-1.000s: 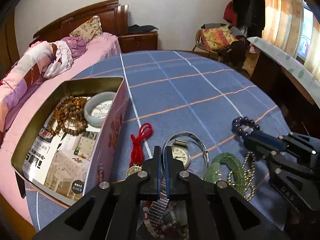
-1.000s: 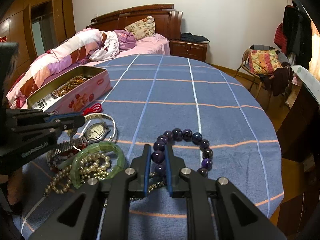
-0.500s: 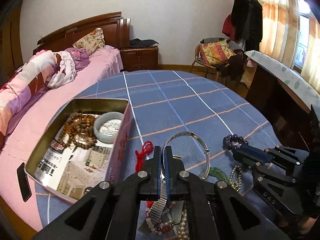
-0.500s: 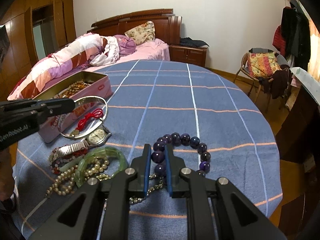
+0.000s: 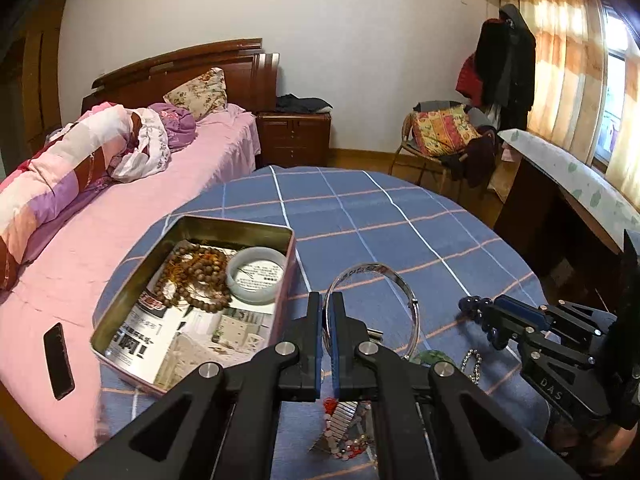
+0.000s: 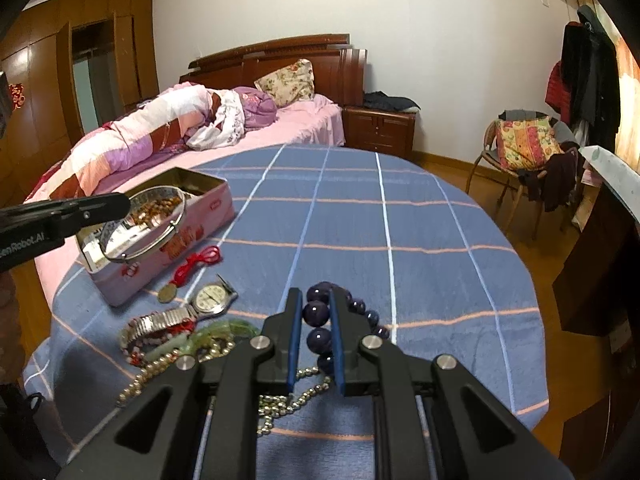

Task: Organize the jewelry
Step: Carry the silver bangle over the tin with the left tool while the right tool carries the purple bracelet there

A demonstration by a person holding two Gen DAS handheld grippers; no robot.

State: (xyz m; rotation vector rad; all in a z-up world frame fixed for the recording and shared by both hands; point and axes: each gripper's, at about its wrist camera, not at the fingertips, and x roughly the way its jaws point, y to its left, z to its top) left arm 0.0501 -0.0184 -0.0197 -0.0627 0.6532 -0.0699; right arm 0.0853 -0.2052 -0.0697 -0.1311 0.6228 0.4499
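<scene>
My left gripper [image 5: 325, 300] is shut on a silver bangle [image 5: 400, 284] and holds it in the air beside the open pink tin [image 5: 132, 292]. From the right wrist view the left gripper [image 6: 120, 202] hangs the bangle [image 6: 140, 236] in front of the tin [image 6: 216, 208]. In the tin lie a wooden bead string [image 5: 192, 276] and a pale jade bangle [image 5: 256, 280]. The right gripper [image 6: 314, 300] is shut on a purple bead bracelet [image 6: 316, 314], whose loop trails to the right low over the blue checked cloth.
Left of the right gripper lie a watch [image 6: 212, 300], a red cord with a pendant [image 6: 196, 262], a green bangle [image 6: 232, 326], a pearl string [image 6: 160, 368] and a ball chain [image 6: 288, 400]. A pink bed with a phone [image 5: 58, 360] borders the table's left; a desk stands right.
The left gripper has risen with the silver bangle, lifting it off the pile on the cloth to a spot beside the tin. The right gripper stays clamped on the purple beads.
</scene>
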